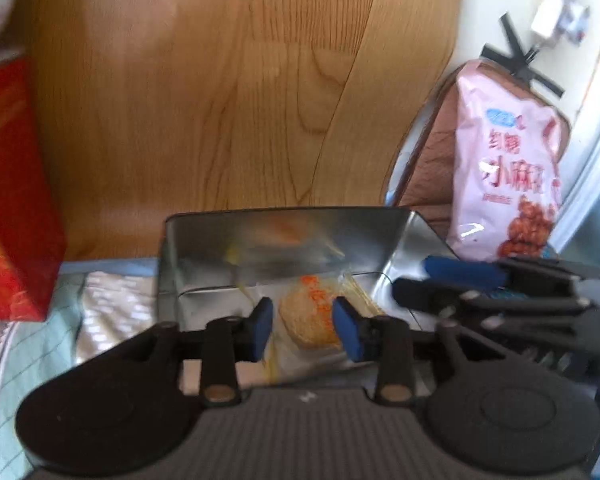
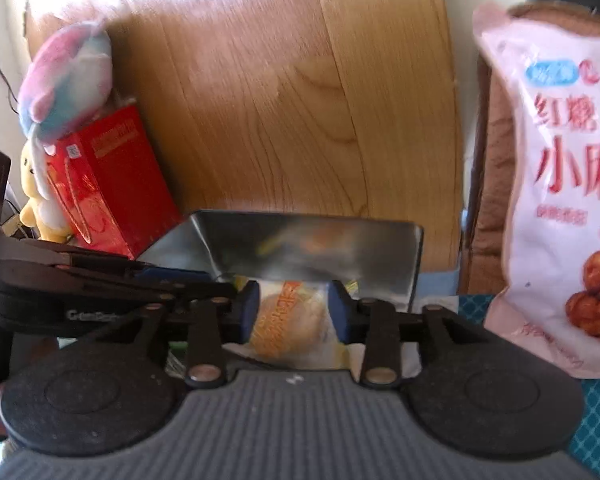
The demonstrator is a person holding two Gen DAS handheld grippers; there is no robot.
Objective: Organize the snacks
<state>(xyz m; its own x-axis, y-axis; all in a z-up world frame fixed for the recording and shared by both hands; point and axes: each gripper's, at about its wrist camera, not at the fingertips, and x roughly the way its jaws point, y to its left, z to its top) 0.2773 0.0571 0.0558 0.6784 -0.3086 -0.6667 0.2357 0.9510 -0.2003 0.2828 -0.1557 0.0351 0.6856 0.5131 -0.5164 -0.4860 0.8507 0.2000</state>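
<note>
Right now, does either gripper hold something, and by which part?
The right gripper appears to grip the wrapped pastry by its two sides; the left gripper is open, holding nothing.

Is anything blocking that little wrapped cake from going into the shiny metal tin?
Nothing visible does. The wrapped cake sits between the right gripper fingers right at the open tin. The left gripper hovers beside it, not across the opening.

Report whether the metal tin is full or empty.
Nearly empty: the metal tin shows one wrapped pastry and bare shiny floor; its near part is hidden.
</note>
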